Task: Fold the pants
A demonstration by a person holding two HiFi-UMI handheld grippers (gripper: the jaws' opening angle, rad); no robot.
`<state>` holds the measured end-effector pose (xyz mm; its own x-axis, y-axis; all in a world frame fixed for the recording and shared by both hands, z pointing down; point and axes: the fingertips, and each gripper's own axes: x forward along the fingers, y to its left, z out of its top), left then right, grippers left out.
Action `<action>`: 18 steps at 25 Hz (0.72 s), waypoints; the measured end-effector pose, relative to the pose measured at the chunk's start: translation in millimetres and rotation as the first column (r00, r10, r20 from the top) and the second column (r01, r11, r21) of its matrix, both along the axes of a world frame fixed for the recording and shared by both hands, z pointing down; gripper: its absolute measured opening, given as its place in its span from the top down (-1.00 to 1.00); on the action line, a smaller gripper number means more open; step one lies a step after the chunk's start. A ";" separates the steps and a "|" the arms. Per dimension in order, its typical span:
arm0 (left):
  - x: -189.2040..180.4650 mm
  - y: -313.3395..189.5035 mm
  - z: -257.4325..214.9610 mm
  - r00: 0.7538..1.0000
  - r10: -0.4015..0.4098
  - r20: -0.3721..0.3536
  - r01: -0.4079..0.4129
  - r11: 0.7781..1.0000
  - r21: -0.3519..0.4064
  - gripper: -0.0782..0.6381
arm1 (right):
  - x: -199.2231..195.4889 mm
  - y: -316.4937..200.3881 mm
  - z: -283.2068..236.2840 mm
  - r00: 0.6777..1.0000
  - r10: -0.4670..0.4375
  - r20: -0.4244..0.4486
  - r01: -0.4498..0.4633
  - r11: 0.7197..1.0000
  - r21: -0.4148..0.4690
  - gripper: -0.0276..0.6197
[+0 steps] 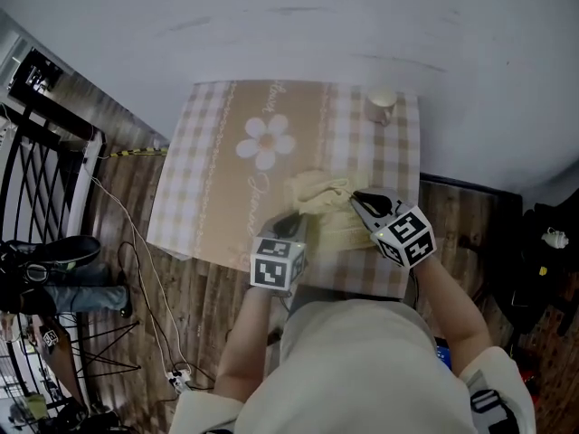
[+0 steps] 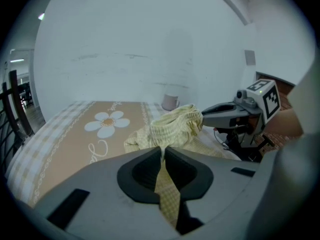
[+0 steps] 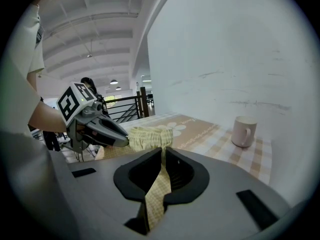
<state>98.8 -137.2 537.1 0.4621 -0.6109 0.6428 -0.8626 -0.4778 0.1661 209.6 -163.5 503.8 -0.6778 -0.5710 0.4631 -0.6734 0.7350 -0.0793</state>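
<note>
The pale yellow checked pants sit bunched on the near right part of the table, which is covered by a beige checked tablecloth printed with a white daisy. The left tongs are clenched on a fold of the pants, and a narrow strip of the checked cloth runs back between their dark pads. The right tongs are likewise clamped on the fabric, with a strip of it pinched between their pads. The two tools stand close together over the table's near edge, their tips pointing at the gathered waistband, which is raised off the cloth between them while the rest of the garment lies on the table. A pale mug stands at the far right corner, well apart from the pants.
</note>
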 end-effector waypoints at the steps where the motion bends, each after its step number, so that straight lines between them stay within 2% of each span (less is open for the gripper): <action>1: -0.2 6.1 5.1 1.000 0.005 0.019 -0.005 1.000 -0.009 0.72 | 0.5 4.7 4.4 1.000 0.002 -0.003 -0.002 1.000 -0.005 0.84; 4: -1.5 22.8 11.6 1.000 -0.005 0.022 0.005 1.000 -0.028 0.70 | 2.5 17.1 15.1 1.000 0.019 -0.004 -0.019 1.000 -0.023 0.84; 7: -6.6 38.0 15.0 0.999 -0.034 -0.010 0.034 0.999 -0.039 0.54 | 4.5 29.5 24.7 1.000 0.027 -0.011 -0.027 0.999 -0.046 0.84; 9: -10.2 47.8 17.3 0.998 -0.056 -0.019 0.055 0.997 -0.045 0.51 | 3.9 40.3 31.6 1.000 0.009 -0.024 -0.011 0.998 -0.066 0.84; 12: -12.0 61.9 16.1 0.995 -0.093 -0.028 0.091 0.995 -0.049 0.51 | 3.3 56.1 37.1 1.000 -0.010 -0.013 0.009 0.995 -0.095 0.84; 18: -9.7 80.2 8.2 0.983 -0.173 -0.056 0.172 0.985 -0.016 0.58 | 6.8 84.1 35.6 0.999 0.019 0.034 -0.015 0.992 -0.127 0.84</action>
<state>89.1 -57.1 545.3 0.3866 -0.6778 0.6254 -0.9209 -0.3208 0.2216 216.5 -79.4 539.4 -0.6858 -0.5206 0.5086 -0.6808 0.7059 -0.1955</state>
